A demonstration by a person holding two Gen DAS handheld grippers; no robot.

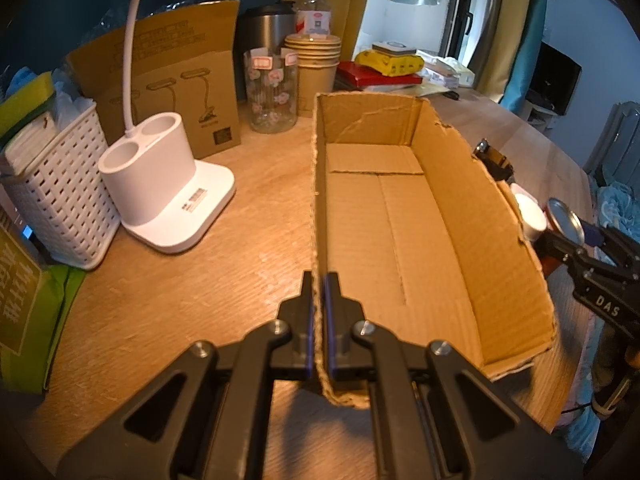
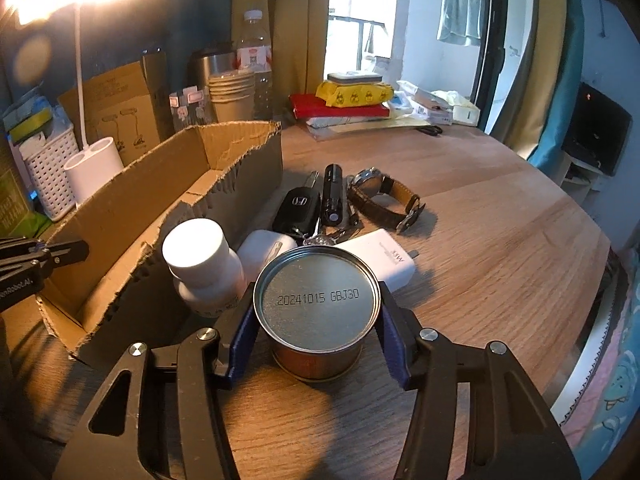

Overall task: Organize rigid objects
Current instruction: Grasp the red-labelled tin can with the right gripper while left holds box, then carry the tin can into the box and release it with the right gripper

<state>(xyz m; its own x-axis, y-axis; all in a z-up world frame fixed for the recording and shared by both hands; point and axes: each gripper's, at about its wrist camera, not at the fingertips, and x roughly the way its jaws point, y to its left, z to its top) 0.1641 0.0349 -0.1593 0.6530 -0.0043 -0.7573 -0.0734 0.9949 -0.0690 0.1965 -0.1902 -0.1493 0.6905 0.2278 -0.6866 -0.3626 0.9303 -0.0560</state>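
Note:
An open cardboard box [image 1: 380,240] lies on the wooden table, nothing inside it. My left gripper [image 1: 319,280] is shut on the box's near left wall, the cardboard edge pinched between its blue pads. To the right of the box [image 2: 120,216] stands a small tin can [image 2: 316,300] with a date code on its lid. My right gripper [image 2: 317,300] holds the can, a blue pad against each side. Beside the can stand a white bottle [image 2: 200,256] and a white earbud case [image 2: 264,252]. Beyond lie a car key [image 2: 298,208], a black flashlight [image 2: 332,196], a leather-strap watch [image 2: 384,196] and a white charger [image 2: 384,256].
Left of the box stand a white lamp base [image 1: 160,184] and a white basket [image 1: 60,200]. Behind it are a glass jar [image 1: 272,92], stacked paper cups [image 1: 316,64] and a pile of books [image 2: 340,108]. The table edge [image 2: 592,320] curves round on the right.

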